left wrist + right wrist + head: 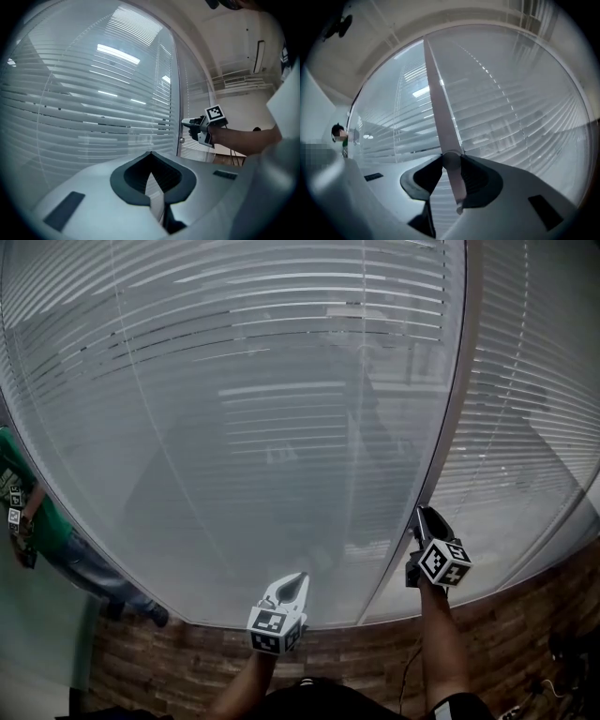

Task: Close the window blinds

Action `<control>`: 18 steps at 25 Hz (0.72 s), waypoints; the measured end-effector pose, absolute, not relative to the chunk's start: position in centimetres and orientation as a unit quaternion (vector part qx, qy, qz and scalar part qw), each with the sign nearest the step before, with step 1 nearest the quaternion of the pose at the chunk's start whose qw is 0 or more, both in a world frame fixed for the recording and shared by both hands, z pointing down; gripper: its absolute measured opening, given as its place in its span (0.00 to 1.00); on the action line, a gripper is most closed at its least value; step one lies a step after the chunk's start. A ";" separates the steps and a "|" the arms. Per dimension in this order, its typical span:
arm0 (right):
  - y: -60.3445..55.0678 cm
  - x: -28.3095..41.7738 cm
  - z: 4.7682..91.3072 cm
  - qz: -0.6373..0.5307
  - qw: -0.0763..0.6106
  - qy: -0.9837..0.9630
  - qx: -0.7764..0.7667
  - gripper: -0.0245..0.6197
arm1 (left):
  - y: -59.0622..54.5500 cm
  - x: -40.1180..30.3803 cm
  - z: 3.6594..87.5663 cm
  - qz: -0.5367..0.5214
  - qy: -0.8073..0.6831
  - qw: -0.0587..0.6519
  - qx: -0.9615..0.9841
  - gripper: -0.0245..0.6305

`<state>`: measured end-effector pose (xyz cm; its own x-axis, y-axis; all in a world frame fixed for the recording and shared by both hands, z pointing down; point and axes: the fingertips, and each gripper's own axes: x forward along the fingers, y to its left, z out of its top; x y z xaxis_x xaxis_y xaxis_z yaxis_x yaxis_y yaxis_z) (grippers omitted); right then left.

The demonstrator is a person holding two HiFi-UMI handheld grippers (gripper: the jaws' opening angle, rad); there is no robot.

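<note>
Dim cool grey light, bright reflected streaks on the blinds (281, 427), fisheye bending, dark corners.

Spanning the bottom of the head view: brown plank-pattern floor (525, 643). Standing directly on it at far left: a person (42, 526) wearing green top and jeans.

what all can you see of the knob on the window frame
The knob is small, round and pale grey, with a dull metal or plastic look. It sits on the upright frame post between the two glass panes, with slatted blinds behind the glass on either side. The right gripper is closed on it, one jaw against each side. Nothing else touches it. Any markings are too small to make out.
</note>
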<state>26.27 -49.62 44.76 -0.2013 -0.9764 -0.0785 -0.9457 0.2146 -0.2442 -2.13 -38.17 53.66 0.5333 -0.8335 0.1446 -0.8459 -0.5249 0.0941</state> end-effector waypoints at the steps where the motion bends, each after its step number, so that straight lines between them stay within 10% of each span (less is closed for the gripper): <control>1: -49.6 26.2 44.8 -0.046 0.081 0.769 -0.632 0.24 | -38.2 -2.1 53.8 0.042 -0.479 0.073 0.874 0.03; 13: -49.7 24.6 45.3 0.354 -0.382 0.606 -0.601 0.23 | -38.0 -2.0 53.7 0.040 -0.481 0.068 0.873 0.03; 18: -49.9 24.6 45.5 0.399 -0.424 0.566 -0.583 0.24 | -37.8 -1.8 53.0 0.031 -0.479 0.067 0.875 0.03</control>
